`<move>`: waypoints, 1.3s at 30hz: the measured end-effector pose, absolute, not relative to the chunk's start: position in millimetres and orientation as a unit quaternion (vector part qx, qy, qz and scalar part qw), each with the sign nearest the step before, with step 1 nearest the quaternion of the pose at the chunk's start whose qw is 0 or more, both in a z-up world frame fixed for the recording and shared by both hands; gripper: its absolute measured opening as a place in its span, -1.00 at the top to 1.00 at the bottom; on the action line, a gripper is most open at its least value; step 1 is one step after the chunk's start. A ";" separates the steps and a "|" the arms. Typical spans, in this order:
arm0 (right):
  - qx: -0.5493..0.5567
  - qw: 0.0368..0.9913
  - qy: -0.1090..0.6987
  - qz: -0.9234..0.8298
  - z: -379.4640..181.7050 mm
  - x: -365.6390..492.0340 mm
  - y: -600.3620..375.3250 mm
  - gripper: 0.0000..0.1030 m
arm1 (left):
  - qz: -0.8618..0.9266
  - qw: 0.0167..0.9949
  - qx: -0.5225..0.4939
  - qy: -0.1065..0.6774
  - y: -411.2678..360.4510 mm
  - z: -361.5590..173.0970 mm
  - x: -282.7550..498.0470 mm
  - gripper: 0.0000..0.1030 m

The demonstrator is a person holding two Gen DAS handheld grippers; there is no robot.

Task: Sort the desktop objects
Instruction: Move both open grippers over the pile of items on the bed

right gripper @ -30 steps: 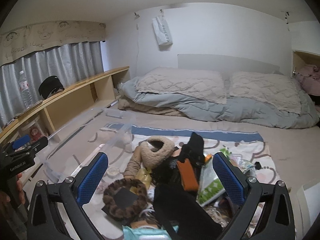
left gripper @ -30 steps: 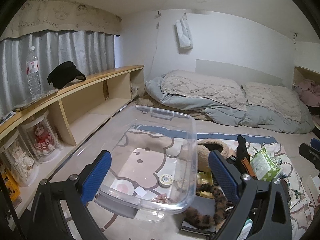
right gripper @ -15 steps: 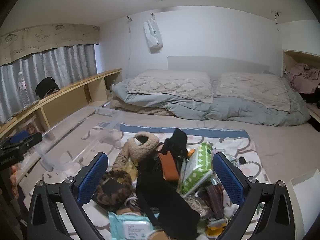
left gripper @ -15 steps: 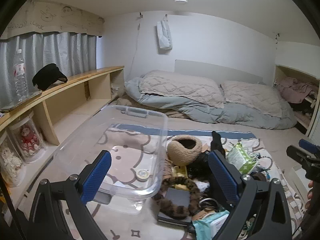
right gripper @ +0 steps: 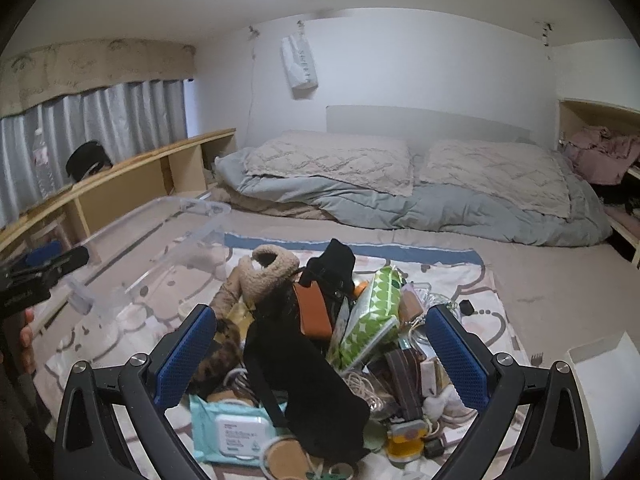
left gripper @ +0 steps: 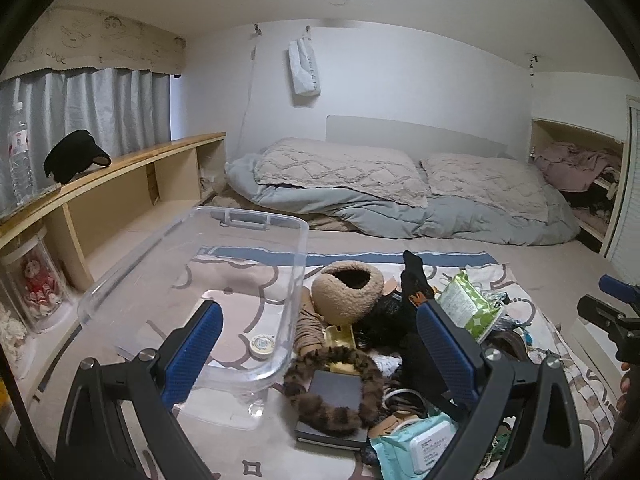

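A clear plastic bin [left gripper: 192,280] lies on the patterned blanket, holding a small round tin [left gripper: 261,345]. To its right is a heap of items: a fuzzy tan slipper [left gripper: 347,295], a leopard-fur band [left gripper: 332,388] on a dark notebook, a green tissue pack [left gripper: 464,304], a teal wipes pack [left gripper: 416,444] and a black bag [right gripper: 304,380] with an orange pouch [right gripper: 314,316]. My left gripper [left gripper: 320,348] hovers open over the bin's near right corner. My right gripper [right gripper: 322,352] hovers open above the black bag. Neither holds anything.
A wooden shelf [left gripper: 120,184] runs along the left, carrying a water bottle [left gripper: 18,156] and a black cap [left gripper: 74,156]. Pillows and a grey duvet [left gripper: 400,196] lie at the back. A white board [right gripper: 600,380] sits at the right edge.
Both grippers have swung to the right, so the bin has slid left in view and the heap sits more central. Both stay open and empty.
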State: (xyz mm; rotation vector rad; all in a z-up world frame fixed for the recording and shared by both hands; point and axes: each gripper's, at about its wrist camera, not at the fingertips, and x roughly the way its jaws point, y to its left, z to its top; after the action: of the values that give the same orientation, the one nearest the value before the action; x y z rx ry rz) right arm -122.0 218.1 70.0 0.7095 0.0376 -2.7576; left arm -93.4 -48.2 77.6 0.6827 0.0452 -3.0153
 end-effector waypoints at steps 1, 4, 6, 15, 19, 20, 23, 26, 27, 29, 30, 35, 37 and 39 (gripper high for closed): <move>0.244 0.147 0.022 -0.958 69.3 -120.7 218.6 -1.00 | -0.976 0.025 0.216 0.011 -46.4 77.0 -91.3 -0.91; 0.239 0.146 0.040 -0.959 66.6 -117.6 222.4 -1.00 | -0.979 0.022 0.201 0.001 -45.7 73.2 -83.6 -0.91; 0.240 0.146 0.041 -0.959 65.2 -116.9 227.0 -1.00 | -0.980 0.016 0.197 0.001 -45.7 69.5 -79.8 -0.91; 0.252 0.126 0.081 -0.956 46.6 -105.4 265.8 -1.00 | -0.983 -0.007 0.181 0.006 -46.0 61.1 -67.8 -0.91; 0.271 0.110 0.036 -0.956 28.7 -108.6 293.6 -1.00 | -0.983 -0.018 0.181 0.016 -43.5 54.3 -61.3 -0.91; 0.274 0.104 0.028 -0.956 23.0 -109.9 299.3 -1.00 | -0.983 -0.018 0.180 0.018 -42.6 52.2 -59.3 -0.91; 0.285 0.087 0.022 -0.954 3.1 -114.4 311.6 -1.00 | -0.986 0.003 0.166 0.027 -42.4 44.9 -50.0 -0.91; 0.298 0.077 0.030 -0.951 -19.3 -115.5 315.6 -1.00 | -0.985 0.017 0.165 0.046 -47.6 32.5 -41.8 -0.91; 0.304 0.074 0.034 -0.949 -28.7 -114.6 317.2 -1.00 | -0.985 0.028 0.162 0.053 -51.0 24.4 -37.5 -0.91; 0.317 0.068 0.042 -0.945 -46.5 -113.0 320.0 -1.00 | -0.984 0.049 0.159 0.060 -55.5 10.1 -32.3 -0.91; 0.326 0.065 0.046 -0.942 -56.6 -111.8 321.3 -1.00 | -0.982 0.063 0.164 0.064 -57.7 -1.2 -30.3 -0.91; 0.359 0.048 0.049 -0.931 -97.6 -102.4 328.8 -1.00 | -0.980 0.086 0.170 0.055 -55.3 -39.4 -20.9 -0.91; 0.367 0.040 0.047 -0.928 -109.1 -98.7 330.0 -1.00 | -0.980 0.085 0.173 0.041 -48.3 -51.8 -18.1 -0.91; 0.374 0.033 0.041 -0.926 -120.5 -94.4 331.4 -1.00 | -0.980 0.077 0.181 0.039 -41.6 -62.2 -16.8 -0.91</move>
State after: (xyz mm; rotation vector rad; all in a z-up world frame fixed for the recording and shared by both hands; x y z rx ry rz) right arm -94.4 331.4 -120.5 1.1520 0.1274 -2.8492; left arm -16.8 -41.6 -62.2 0.5436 0.1155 -2.9352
